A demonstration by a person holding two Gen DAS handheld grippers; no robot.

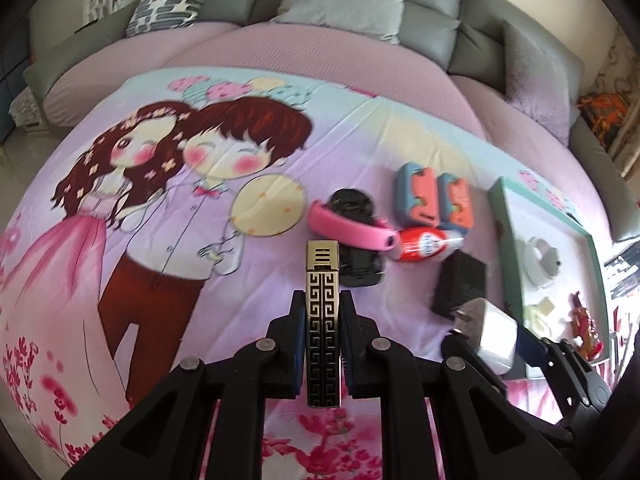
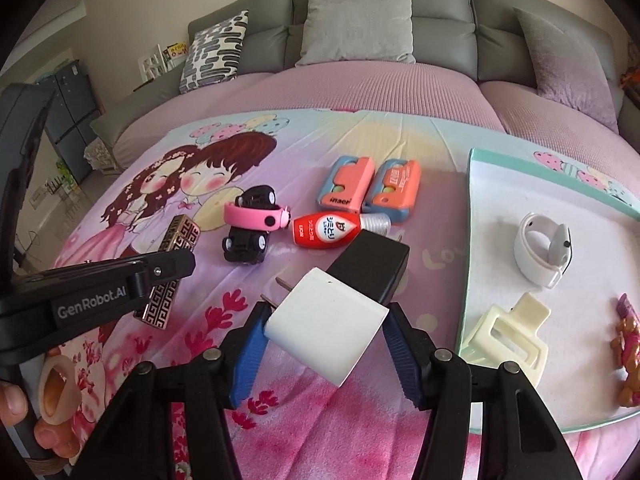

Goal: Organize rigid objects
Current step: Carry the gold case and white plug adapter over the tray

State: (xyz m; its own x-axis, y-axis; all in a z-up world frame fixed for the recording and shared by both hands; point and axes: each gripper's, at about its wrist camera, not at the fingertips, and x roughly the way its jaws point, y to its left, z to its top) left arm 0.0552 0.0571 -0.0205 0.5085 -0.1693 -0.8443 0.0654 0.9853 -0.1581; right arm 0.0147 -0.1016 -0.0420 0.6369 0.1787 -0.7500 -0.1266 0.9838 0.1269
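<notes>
Crowding the sheet: toy car, pink band, red bottle.

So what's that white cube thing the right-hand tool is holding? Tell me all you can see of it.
It is a white plug adapter, a smooth, glossy plastic block with rounded edges and two flat metal prongs pointing up-left. The right gripper grips it between its blue ribbed fingers, tilted, lifted above the cartoon bedsheet. A black box lies just behind it; whether they touch is unclear.

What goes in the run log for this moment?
left gripper: holds patterned lighter | right gripper: holds white charger | tray: right
</notes>
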